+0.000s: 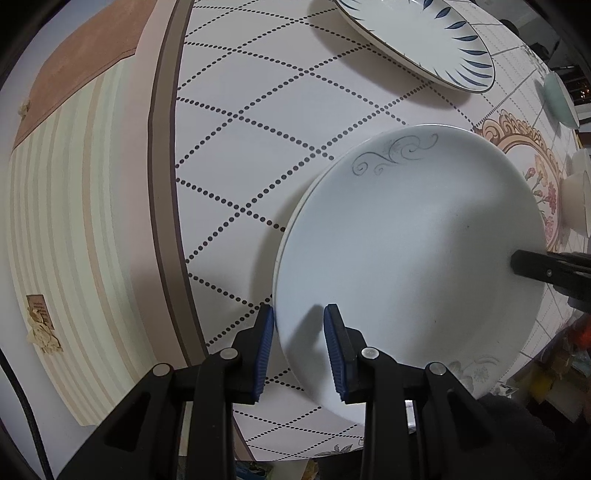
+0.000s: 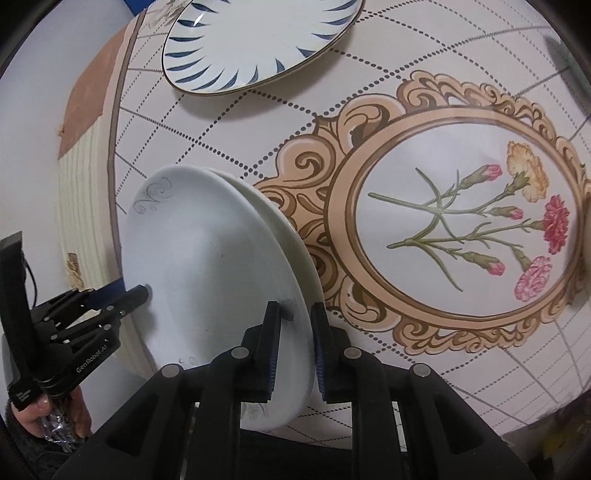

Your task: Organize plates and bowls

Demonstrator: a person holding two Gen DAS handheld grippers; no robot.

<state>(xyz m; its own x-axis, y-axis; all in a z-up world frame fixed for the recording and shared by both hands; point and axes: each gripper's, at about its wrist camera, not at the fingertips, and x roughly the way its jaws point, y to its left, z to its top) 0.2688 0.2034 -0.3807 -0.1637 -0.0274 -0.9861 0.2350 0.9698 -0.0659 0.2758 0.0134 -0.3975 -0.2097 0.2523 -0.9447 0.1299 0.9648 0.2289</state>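
Two white plates are stacked on the table. The top plate, marked with a grey scroll, sits shifted left over the lower plate. My left gripper points straight down at its left rim, with one blue pad outside the edge and one on the plate's face, shut on it. The left gripper also shows in the right wrist view. My right gripper straddles the opposite rim with its pads slightly apart from the plate. Its black tip shows in the left wrist view.
A larger plate with blue leaf marks lies farther back. A pale green bowl and white bowls stand at the right. The tablecloth has a floral medallion. The table edge runs beside a striped seat.
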